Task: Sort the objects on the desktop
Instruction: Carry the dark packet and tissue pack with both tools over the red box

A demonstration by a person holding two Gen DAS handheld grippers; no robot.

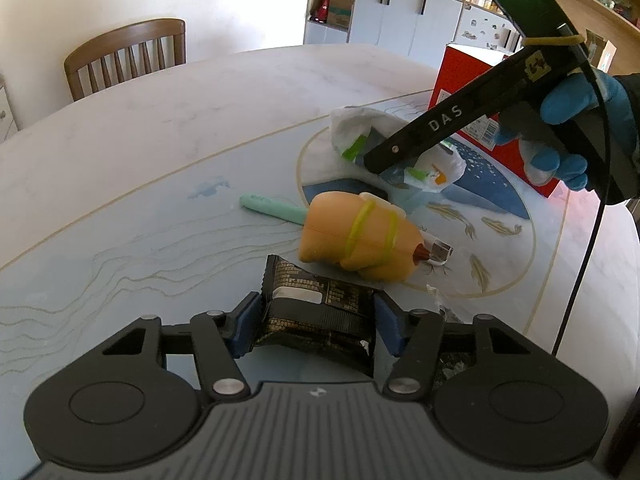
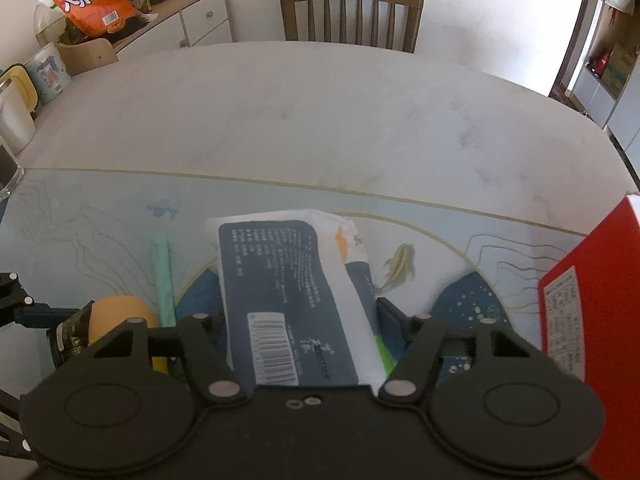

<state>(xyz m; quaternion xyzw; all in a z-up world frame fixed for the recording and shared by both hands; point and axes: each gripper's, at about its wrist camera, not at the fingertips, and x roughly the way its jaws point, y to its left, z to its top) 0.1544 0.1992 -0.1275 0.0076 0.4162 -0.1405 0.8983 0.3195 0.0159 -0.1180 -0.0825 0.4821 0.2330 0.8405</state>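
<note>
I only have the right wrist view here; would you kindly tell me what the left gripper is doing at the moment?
Observer: The left gripper has a black snack packet between its blue pads, which touch both of its sides.
Operator: Thank you. What is the orange thing at my left edge?
Observer: An orange toy lying on its side, with yellow-green elastic bands around it.
Operator: Is anything out of my sight beyond it?
Observer: A small white and metal piece lies at the toy's tip, on the table.
</note>
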